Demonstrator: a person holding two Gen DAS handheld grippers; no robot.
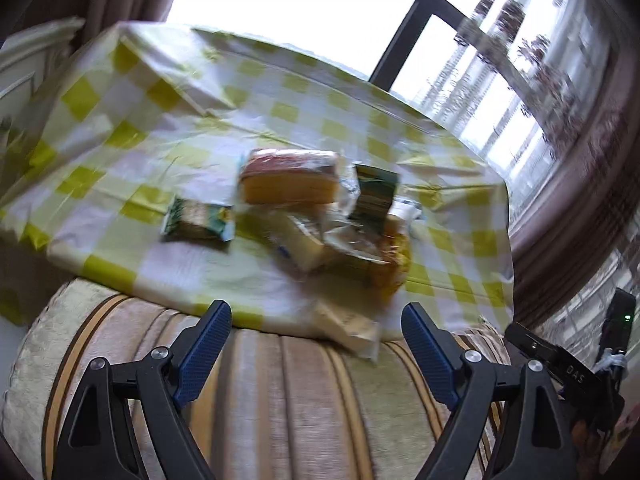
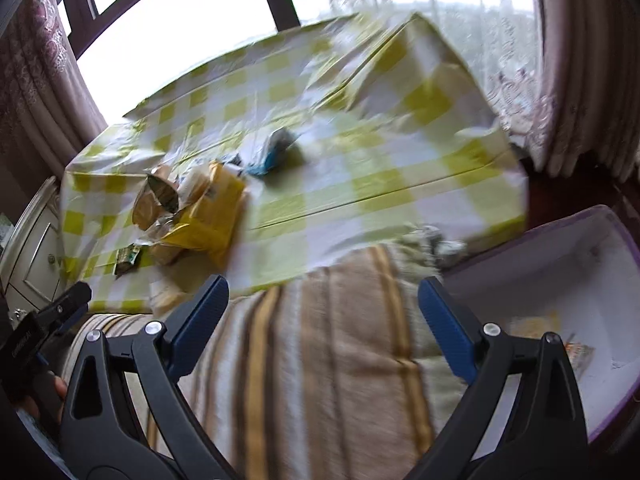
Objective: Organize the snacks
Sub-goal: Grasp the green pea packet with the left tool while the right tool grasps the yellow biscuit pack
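A heap of wrapped snacks point(image 1: 320, 220) lies on the yellow-checked tablecloth point(image 1: 120, 120): a clear pack of cake slices point(image 1: 288, 180), a small green packet point(image 1: 198, 220) to its left, a yellow bag point(image 1: 394, 256) at the right. My left gripper point(image 1: 316, 332) is open and empty, above a striped cushion near the cloth's front edge. In the right wrist view the heap point(image 2: 192, 216) lies at the left, a blue-white packet point(image 2: 272, 152) farther back. My right gripper point(image 2: 324, 308) is open and empty over the cushion. A white box with a purple rim point(image 2: 560, 280) holds a few snacks.
A striped beige cushion point(image 1: 280, 400) lies in front of the table. Windows and curtains stand behind the table point(image 1: 520, 60). A white cabinet point(image 2: 32, 248) stands left of the table. The other gripper's body point(image 1: 568, 372) shows at the right edge of the left wrist view.
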